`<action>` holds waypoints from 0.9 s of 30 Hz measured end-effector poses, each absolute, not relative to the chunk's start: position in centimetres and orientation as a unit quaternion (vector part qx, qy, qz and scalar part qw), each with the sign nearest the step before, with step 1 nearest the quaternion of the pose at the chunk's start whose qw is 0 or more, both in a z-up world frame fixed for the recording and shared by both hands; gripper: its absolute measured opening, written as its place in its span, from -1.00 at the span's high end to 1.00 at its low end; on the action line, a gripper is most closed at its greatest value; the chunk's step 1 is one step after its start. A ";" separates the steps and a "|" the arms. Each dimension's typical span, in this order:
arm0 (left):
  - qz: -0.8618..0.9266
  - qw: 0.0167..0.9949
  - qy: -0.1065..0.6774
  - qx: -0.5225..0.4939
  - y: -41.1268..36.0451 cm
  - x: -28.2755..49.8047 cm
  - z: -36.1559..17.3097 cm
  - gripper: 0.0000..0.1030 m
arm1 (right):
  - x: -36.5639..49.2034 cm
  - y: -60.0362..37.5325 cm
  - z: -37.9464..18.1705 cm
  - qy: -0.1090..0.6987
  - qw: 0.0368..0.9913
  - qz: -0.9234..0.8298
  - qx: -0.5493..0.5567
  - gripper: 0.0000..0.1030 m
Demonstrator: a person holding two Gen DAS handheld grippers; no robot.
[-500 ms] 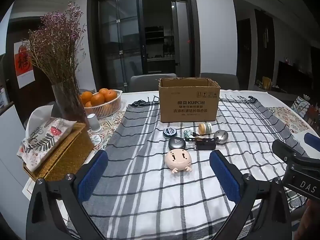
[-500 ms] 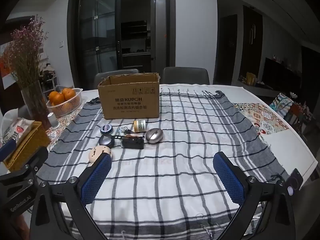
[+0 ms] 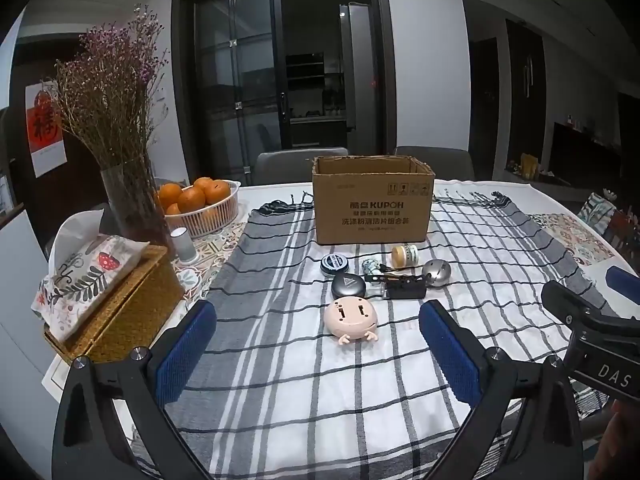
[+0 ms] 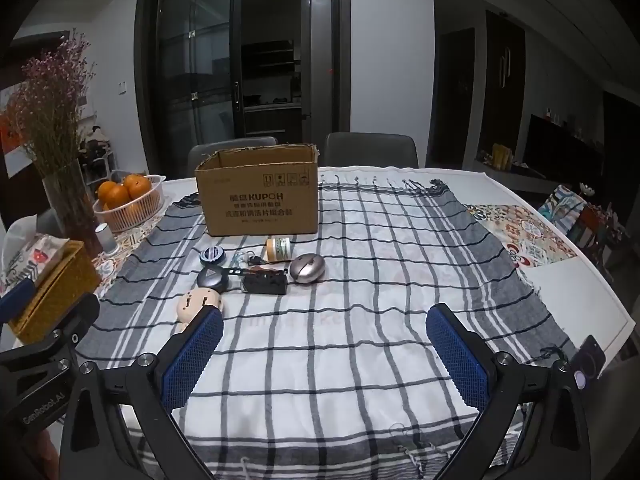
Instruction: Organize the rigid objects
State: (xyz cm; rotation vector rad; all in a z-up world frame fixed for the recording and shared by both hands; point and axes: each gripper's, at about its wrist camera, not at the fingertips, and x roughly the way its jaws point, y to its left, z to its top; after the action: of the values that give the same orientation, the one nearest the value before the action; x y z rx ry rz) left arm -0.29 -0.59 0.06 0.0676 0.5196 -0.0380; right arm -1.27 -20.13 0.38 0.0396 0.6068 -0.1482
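An open cardboard box (image 3: 373,200) stands on the checked cloth (image 3: 280,360); it also shows in the right wrist view (image 4: 258,200). In front of it lie a pink round toy (image 3: 352,317), a dark round case (image 3: 347,283), a small round tin (image 3: 334,263), a tape roll (image 3: 404,255), a silver mouse (image 3: 437,271), a black block (image 3: 406,289) and keys (image 3: 370,267). My left gripper (image 3: 318,344) is open and empty, just short of the pink toy. My right gripper (image 4: 324,348) is open and empty, to the right of the pile (image 4: 264,268).
A wicker tissue box (image 3: 116,300), a glass vase of dried flowers (image 3: 132,200), a small white cylinder (image 3: 184,244) and a basket of oranges (image 3: 204,208) stand at the left. Chairs stand behind the table. The table's edge runs at the right (image 4: 592,280).
Both views have shifted only slightly; the objects on the cloth have not moved and both grippers remain open.
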 end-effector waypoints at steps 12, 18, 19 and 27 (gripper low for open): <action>-0.021 0.967 0.253 0.033 -0.7 -0.6 0.2 -1.00 | -1.2 -20.2 0.2 0.298 0.952 -0.070 0.021 -1.00; -0.022 0.966 0.254 0.034 -0.8 -0.6 0.1 -1.00 | -1.7 -20.3 0.4 0.299 0.952 -0.069 0.022 -1.00; -0.022 0.966 0.254 0.034 -0.8 -0.5 0.1 -1.00 | -1.8 -20.3 0.4 0.299 0.951 -0.069 0.023 -1.00; -0.022 0.967 0.253 0.034 -0.7 -0.6 0.1 -1.00 | -1.7 -20.3 0.4 0.299 0.952 -0.068 0.023 -1.00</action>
State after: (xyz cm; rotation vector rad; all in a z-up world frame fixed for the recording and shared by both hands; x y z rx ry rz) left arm -0.56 -0.72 0.12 0.0688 0.5109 -0.0441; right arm -1.72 -20.29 0.41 0.0469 0.6071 -0.1381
